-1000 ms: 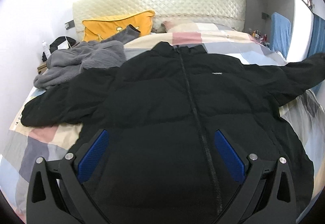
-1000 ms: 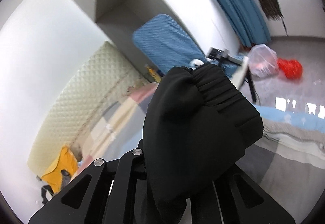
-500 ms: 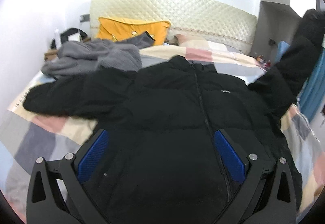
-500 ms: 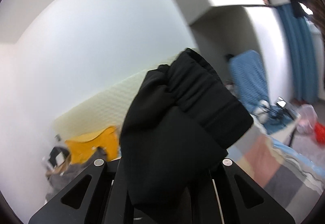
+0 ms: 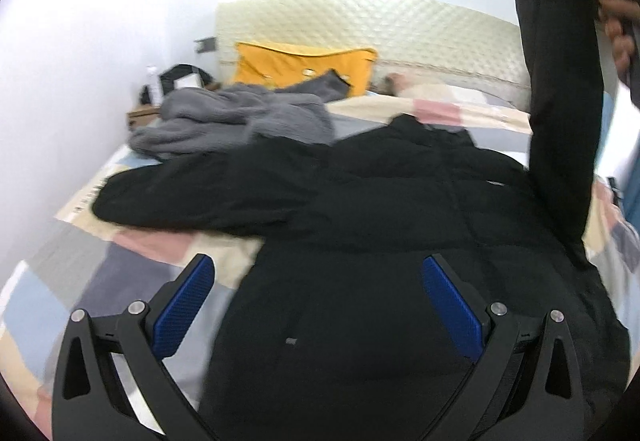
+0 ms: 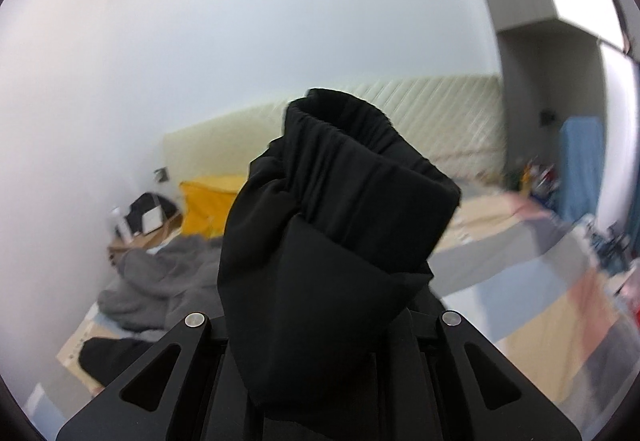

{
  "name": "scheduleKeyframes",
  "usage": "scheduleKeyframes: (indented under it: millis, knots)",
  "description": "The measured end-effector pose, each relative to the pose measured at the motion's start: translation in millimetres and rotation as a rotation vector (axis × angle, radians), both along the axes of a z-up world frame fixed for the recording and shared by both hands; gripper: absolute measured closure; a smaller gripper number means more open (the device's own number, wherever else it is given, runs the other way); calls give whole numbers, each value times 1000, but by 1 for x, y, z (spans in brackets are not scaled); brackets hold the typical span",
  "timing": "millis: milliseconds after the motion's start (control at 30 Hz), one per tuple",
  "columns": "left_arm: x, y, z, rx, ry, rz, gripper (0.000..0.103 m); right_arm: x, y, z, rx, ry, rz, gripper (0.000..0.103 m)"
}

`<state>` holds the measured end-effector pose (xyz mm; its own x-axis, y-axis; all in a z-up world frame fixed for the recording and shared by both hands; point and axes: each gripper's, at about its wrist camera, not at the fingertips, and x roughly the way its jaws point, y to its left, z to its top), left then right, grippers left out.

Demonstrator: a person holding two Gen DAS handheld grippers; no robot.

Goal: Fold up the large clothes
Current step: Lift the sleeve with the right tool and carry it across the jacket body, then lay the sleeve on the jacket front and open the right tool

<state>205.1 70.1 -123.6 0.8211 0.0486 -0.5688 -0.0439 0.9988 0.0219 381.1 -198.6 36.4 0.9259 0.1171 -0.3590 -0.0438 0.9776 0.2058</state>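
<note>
A black puffer jacket (image 5: 380, 241) lies front up on the bed, its left sleeve (image 5: 192, 197) spread out flat. My right gripper (image 6: 320, 325) is shut on the right sleeve's cuff (image 6: 352, 201) and holds that sleeve (image 5: 564, 113) raised high above the jacket's right side. My left gripper (image 5: 316, 301) is open and empty, its blue pads (image 5: 182, 305) hovering over the jacket's lower hem.
A grey fleece garment (image 5: 236, 121) is piled at the back left of the patchwork bedspread (image 5: 120, 261). A yellow pillow (image 5: 296, 65) leans on the quilted headboard (image 5: 360, 25). A nightstand (image 5: 144, 117) stands by the left wall.
The right gripper has lifted the right sleeve higher and swung it leftward toward the jacket's body. The left gripper has drifted left and stays open.
</note>
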Motion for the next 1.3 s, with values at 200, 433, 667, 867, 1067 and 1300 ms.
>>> scheduleKeyframes:
  millis: [200,433,667,867,1067,1300]
  knots:
    - [11,32,-6,-95,18,34,0,25,89,-73,-57,125,154,92]
    - [22,48,-20,-157,61,56,0,26,157,-177,-104,274,273,91]
    - [25,59,-26,-203,74,66,0,35,180,-249,-146,371,277,91]
    - [33,57,-34,-200,98,62,0,42,182,-259,-141,420,252,91]
    - [39,65,-41,-210,115,90,0,38,187,-237,-162,426,276,74]
    - [34,50,-37,-133,88,70,0,26,175,-210,-110,399,288,52]
